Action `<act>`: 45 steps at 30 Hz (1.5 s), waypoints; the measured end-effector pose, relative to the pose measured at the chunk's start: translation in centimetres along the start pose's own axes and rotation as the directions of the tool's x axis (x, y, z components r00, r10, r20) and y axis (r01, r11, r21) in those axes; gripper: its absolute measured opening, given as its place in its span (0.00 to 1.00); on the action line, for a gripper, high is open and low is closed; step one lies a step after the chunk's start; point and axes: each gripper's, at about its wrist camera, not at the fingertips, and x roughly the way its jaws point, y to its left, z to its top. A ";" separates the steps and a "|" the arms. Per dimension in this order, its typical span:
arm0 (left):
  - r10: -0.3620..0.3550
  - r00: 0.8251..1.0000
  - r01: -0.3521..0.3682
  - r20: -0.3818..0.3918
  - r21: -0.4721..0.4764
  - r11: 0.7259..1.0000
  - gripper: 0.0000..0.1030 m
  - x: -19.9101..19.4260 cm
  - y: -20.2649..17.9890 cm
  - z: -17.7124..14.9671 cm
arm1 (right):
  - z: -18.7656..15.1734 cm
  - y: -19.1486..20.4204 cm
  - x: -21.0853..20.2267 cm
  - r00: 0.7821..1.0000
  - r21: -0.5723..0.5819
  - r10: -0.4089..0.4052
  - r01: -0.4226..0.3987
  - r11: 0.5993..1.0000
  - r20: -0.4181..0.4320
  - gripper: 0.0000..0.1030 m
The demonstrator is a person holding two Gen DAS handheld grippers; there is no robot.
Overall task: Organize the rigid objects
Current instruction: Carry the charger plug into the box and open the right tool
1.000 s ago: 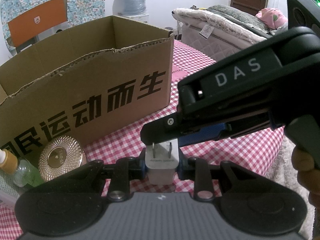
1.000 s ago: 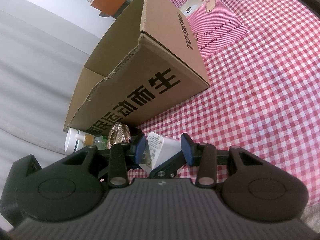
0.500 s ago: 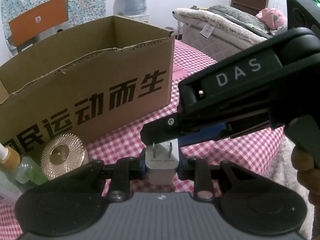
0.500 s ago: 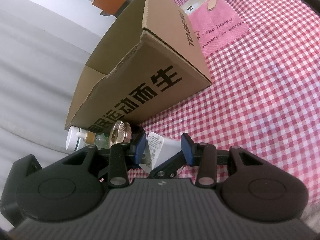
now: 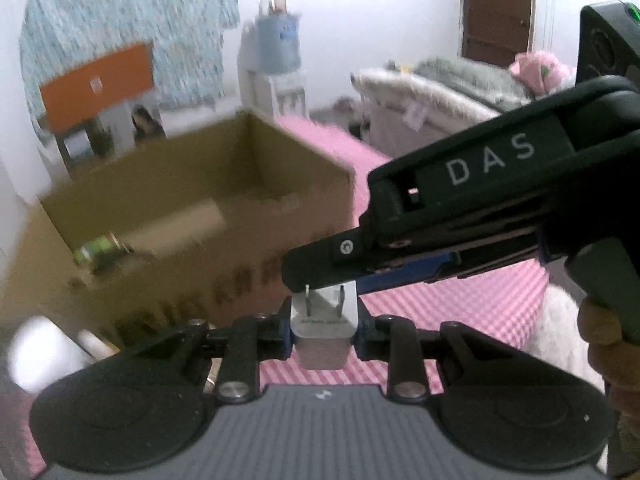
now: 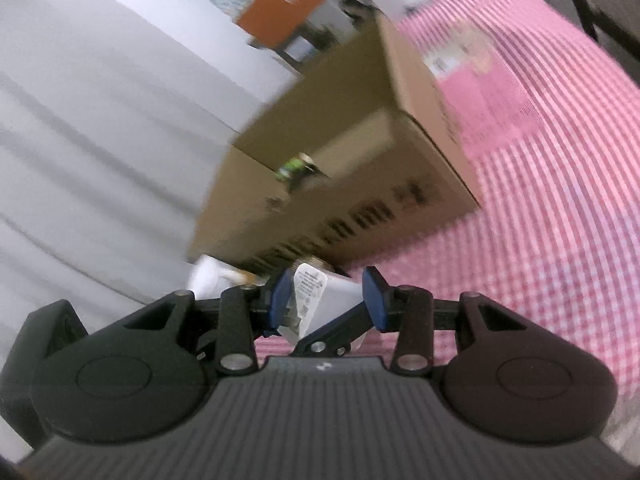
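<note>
Both sets of jaws clamped on one white charger (image 5: 323, 320), left gripper (image 5: 323, 330) and right gripper (image 6: 326, 300), held above pink checked cloth (image 6: 560, 200) before blurred cardboard box (image 5: 240, 216). "DAS" legible on right gripper.

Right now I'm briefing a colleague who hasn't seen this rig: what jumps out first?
A white plug adapter clamped at once by both grippers, the left gripper from below and the right gripper reaching in from the right. Behind it stands an open cardboard box on the pink checked cloth, something green inside.
</note>
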 end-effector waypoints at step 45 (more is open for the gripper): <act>-0.076 0.904 -0.087 -0.421 -0.355 0.931 0.30 19.4 20.5 11.7 | 21.6 1.4 29.0 0.911 -0.065 -0.119 0.101 0.993 -0.394 0.39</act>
